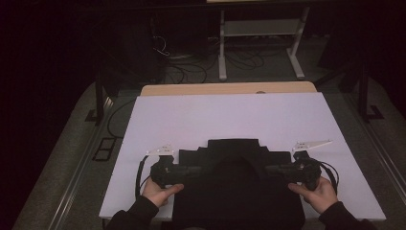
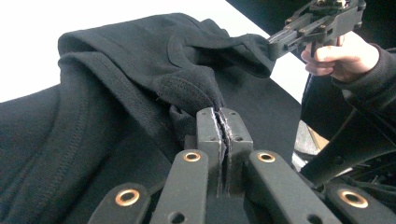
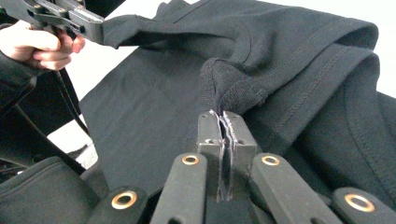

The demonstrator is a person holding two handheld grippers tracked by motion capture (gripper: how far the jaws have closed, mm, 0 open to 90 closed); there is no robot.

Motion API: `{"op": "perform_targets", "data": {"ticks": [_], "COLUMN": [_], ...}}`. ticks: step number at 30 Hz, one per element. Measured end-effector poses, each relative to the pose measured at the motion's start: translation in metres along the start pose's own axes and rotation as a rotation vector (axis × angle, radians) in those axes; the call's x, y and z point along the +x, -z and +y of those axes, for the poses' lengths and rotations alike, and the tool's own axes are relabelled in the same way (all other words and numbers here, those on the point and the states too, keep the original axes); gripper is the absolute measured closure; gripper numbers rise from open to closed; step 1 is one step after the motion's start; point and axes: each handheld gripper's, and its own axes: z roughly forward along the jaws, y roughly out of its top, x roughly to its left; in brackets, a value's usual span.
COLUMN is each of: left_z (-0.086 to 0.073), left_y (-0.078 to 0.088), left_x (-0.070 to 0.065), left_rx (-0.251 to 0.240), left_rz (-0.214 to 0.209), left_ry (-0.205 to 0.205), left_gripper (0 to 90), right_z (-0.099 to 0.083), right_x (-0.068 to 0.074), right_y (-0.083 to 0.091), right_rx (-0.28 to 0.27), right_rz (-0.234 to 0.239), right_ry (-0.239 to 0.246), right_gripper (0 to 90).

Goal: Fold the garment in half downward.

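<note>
Between my two grippers the whole move is decided. My left gripper [image 2: 223, 122] has its jaws pressed together on a bunched fold of the black garment [image 1: 234, 158], the fabric rising straight out of the tips in the left gripper view. My right gripper [image 3: 223, 122] is clamped the same way on its own pinch of ribbed cloth. From above, the left gripper [image 1: 189, 170] points inward from the left and the right gripper [image 1: 274, 170] inward from the right, facing one another across the garment, each at about the same nearness to my body. The cloth hangs stretched between them, so its long axis runs side to side along the near edge of the white board [image 1: 230, 115], with the rest of the garment spreading away from me onto the board and some draping off the near edge. Neither hand is closer to the work; I judge both must travel together to keep that edge taut.
</note>
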Motion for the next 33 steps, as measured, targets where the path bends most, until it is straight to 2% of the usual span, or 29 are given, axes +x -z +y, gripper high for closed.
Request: {"op": "perform_targets", "data": {"ticks": [9,33], "left_z": [-0.006,-0.018], "left_y": [-0.002,0.001], "left_x": [-0.005,-0.018], "left_rx": [0.045,0.109], "left_rz": [-0.009,-0.033], "left_ry": [-0.007,-0.023], "left_gripper": [87.0,86.9], "right_z": [-0.008,-0.023], "right_x": [0.003,0.014], "right_y": [0.002,0.008], "right_rx": [0.030,0.073], "right_rz": [0.007,0.032], "right_ry": [-0.001,-0.003], "right_gripper": [85.4,85.4]}}
